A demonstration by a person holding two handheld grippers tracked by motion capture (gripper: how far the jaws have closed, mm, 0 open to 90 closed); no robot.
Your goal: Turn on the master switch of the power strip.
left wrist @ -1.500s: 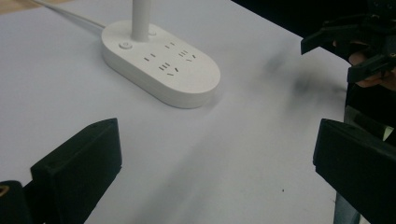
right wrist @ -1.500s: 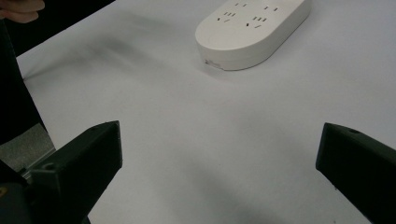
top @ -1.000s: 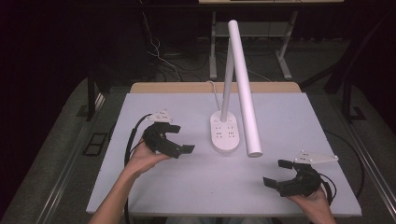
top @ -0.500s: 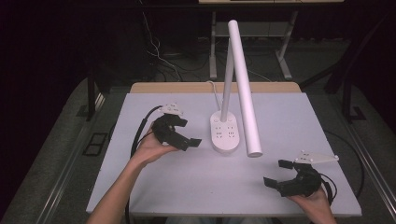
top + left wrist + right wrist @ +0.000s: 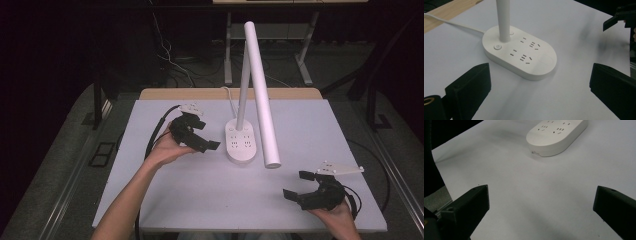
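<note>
A white desk lamp stands mid-table on an oval base with two rows of sockets. Its stem rises to a long tube head that slopes down toward the front. My left gripper is open just left of the base, jaws pointed at it with nothing between them. In the left gripper view the base, its round power button and stem lie ahead of the left gripper. My right gripper is open and empty near the front right edge; in its view the right gripper faces the base from farther away.
The pale table top has a wooden strip along its back edge. The lamp's white cord runs off toward that strip. A black cable trails from the left gripper. Dark floor and desk legs lie beyond.
My left gripper has moved right and a little farther back, closing in on the lamp base. The right gripper has stayed where it was.
</note>
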